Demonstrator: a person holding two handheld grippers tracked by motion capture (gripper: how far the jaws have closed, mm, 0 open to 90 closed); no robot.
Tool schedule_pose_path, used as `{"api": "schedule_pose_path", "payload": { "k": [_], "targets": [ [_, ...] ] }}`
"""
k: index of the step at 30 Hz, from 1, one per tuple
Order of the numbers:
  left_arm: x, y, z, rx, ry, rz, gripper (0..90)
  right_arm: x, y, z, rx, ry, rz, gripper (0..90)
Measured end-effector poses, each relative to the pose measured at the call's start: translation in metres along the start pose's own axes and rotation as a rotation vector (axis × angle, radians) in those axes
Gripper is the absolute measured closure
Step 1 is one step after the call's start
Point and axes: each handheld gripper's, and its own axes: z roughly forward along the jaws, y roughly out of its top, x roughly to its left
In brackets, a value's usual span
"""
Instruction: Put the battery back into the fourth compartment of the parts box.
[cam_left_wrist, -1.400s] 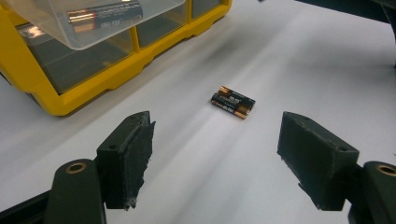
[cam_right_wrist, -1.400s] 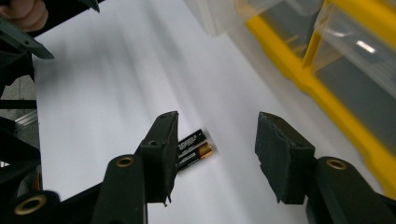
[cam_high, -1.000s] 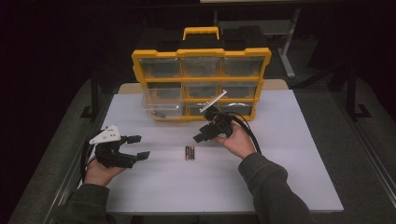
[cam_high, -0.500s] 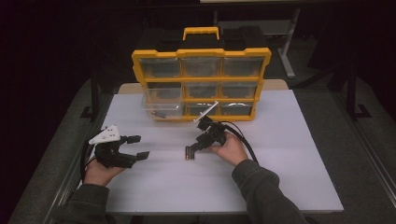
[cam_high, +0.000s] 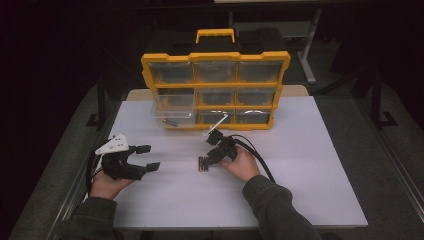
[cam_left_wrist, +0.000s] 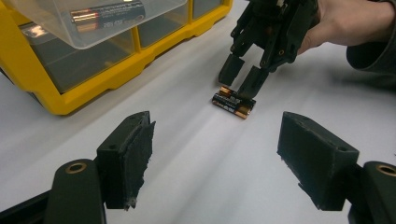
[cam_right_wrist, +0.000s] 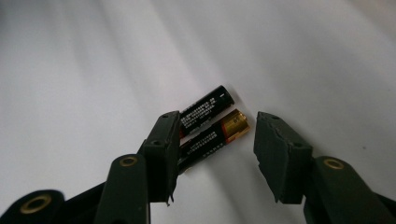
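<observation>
Two batteries (cam_high: 202, 164) lay side by side on the white table (cam_high: 310, 165) in the high view, touching each other, just left of your right gripper (cam_high: 206, 163), whose fingers reached down over them. They were small and dark from up there, and you could not read their long axis with any certainty. Your left gripper (cam_high: 148, 157) rested well to the left, near the table's left edge, its fingers apart and empty, so the right hand was clearly the nearer one. At the far side stood the yellow organizer (cam_high: 216, 90), with one clear drawer (cam_high: 172, 114) pulled out at its lower left.

From the left gripper view, your own fingers (cam_left_wrist: 128, 154) stood wide apart over bare table. Beyond them the pair of batteries (cam_left_wrist: 232, 103) lay flat, with the right gripper (cam_left_wrist: 243, 77) coming down from above, one fingertip at or very near the pair. The drawer (cam_left_wrist: 93, 18) held another battery (cam_left_wrist: 107, 11); its rim was cut off by the frame's top.

In the right gripper view, the fingers (cam_right_wrist: 161, 154) were apart with nothing clamped. The batteries (cam_right_wrist: 205, 126) ran diagonally, from behind the left finger toward the gap. Their near ends were hidden behind that finger, so the grip would likely need shifting left to straddle one.
</observation>
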Motion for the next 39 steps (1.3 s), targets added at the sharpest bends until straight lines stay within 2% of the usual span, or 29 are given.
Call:
{"api": "schedule_pose_path", "payload": {
  "k": [1,3,4,11,12,13,14,17,24,26,27,28,30,33,36,39],
  "targets": [
    [0.0,0.0,0.0,0.0,0.0,0.0,26.2,-0.001,0.0,0.001,-0.005,0.008,-0.009,50.6],
    [0.0,0.0,0.0,-0.001,0.0,0.0,26.2,-0.001,-0.002,0.001,-0.008,0.0,0.005,52.9],
    [0.0,0.0,0.0,0.0,0.0,0.0,26.1,-0.001,-0.003,0.0,-0.002,-0.019,0.009,54.8],
    [0.0,0.0,0.0,0.003,0.0,0.001,26.1,0.0,-0.01,-0.001,0.001,-0.057,0.002,62.6],
    [0.0,0.0,0.0,0.003,0.0,0.001,26.1,0.002,-0.012,-0.002,0.001,-0.075,-0.02,67.6],
    [0.0,0.0,0.0,0.005,0.0,0.001,26.1,0.002,-0.012,-0.002,0.001,-0.075,-0.02,67.6],
    [0.0,0.0,0.0,0.005,0.001,0.002,26.1,0.003,-0.014,-0.002,-0.001,-0.095,-0.044,70.6],
    [0.0,0.0,0.0,0.004,0.001,0.0,26.0,0.004,-0.014,-0.002,-0.001,-0.107,-0.055,73.6],
    [0.0,0.0,0.0,0.004,0.002,0.0,26.0,-0.007,-0.015,-0.003,-0.014,-0.059,-0.023,75.7],
    [0.0,0.0,0.0,0.001,0.002,-0.001,26.0,-0.011,-0.016,-0.005,-0.012,-0.025,0.002,76.0],
    [0.0,0.0,0.0,0.001,0.003,-0.002,26.0,-0.011,-0.016,-0.005,-0.012,-0.025,0.002,76.0],
    [0.0,0.0,0.0,0.002,0.003,-0.001,26.0,-0.014,-0.017,-0.004,-0.023,-0.003,-0.001,76.0],
    [0.0,0.0,-0.001,0.008,0.003,0.001,26.0,-0.02,-0.019,-0.007,-0.03,0.02,0.02,76.0],
    [0.001,0.0,-0.001,0.008,0.004,-0.006,26.0,-0.022,-0.02,-0.009,-0.03,0.023,0.018,76.0],
    [0.001,0.0,-0.001,0.007,0.008,0.005,26.0,-0.025,-0.019,-0.014,-0.054,0.044,-0.011,76.0],
    [0.001,0.0,-0.001,0.002,0.008,0.0,26.1,-0.025,-0.017,-0.023,-0.054,0.051,-0.004,76.0]
  ]
}}
